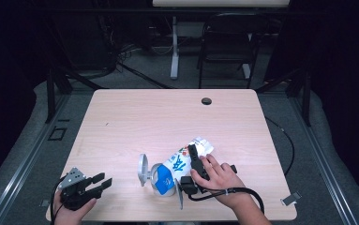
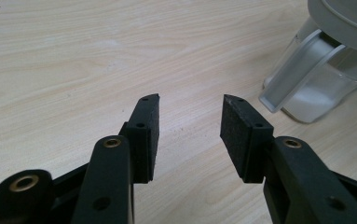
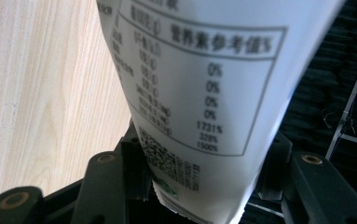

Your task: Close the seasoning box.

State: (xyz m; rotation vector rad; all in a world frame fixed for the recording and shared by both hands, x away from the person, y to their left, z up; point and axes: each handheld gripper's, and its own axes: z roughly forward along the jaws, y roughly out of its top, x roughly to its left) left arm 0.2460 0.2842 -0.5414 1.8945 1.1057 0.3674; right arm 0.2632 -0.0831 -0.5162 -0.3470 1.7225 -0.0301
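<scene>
The pouch (image 1: pixel 181 161) is a soft white pack with blue lettering, a red and green mark, and a blue lower end. It lies slanted on the wooden surface, white end toward the far right, blue end pushed into the clear plastic jug (image 1: pixel 160 178). In the right gripper view its white side (image 3: pixel 204 93) carries a boxed table of grey print with percentages and a small code below. The jug has a grey handle and a clear body (image 2: pixel 320 79) and stands near the surface's front edge.

Pale wooden bench (image 1: pixel 135 117) on grey carpet floor (image 1: pixel 135 70), black folding chair (image 1: pixel 226 42) beyond its far edge, dark surroundings.
</scene>
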